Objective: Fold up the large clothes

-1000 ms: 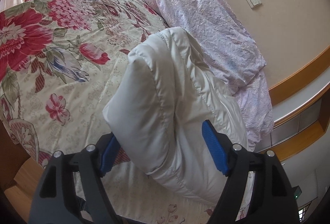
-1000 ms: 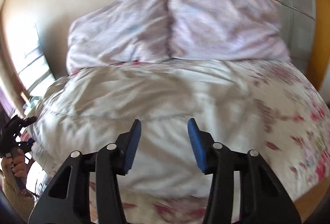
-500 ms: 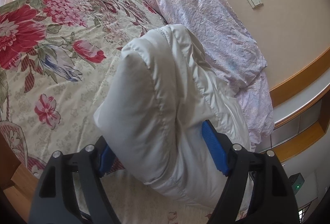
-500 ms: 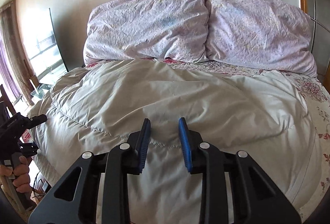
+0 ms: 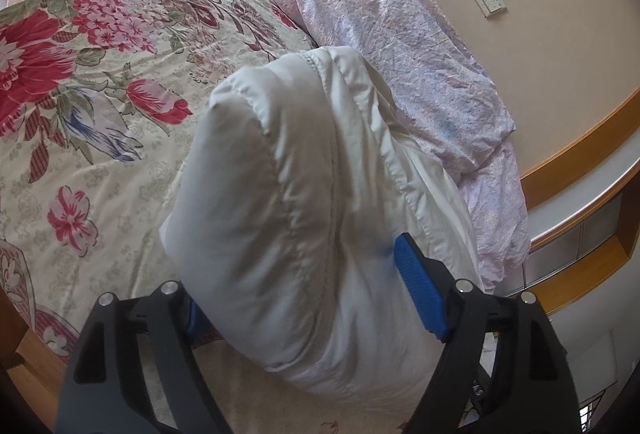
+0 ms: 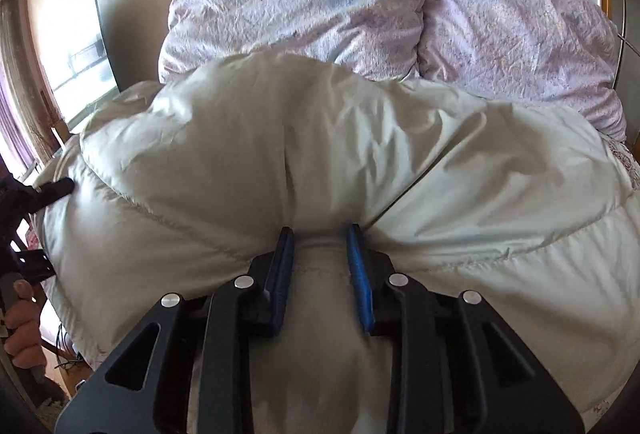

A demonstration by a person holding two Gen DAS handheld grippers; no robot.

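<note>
My right gripper (image 6: 320, 266) is clamped on a bunched ridge of the white padded coat (image 6: 320, 138) lying on the bed (image 5: 80, 138); my left gripper (image 5: 304, 286) grips its thick folded end, so both can carry the fold.

Black tongs (image 6: 320, 246) with blue pads (image 5: 420, 294), silver screws.

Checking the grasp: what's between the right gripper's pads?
A pinched fold of the white puffy jacket sits between the right gripper pads, which press it from both sides; the right wrist view shows it.
</note>
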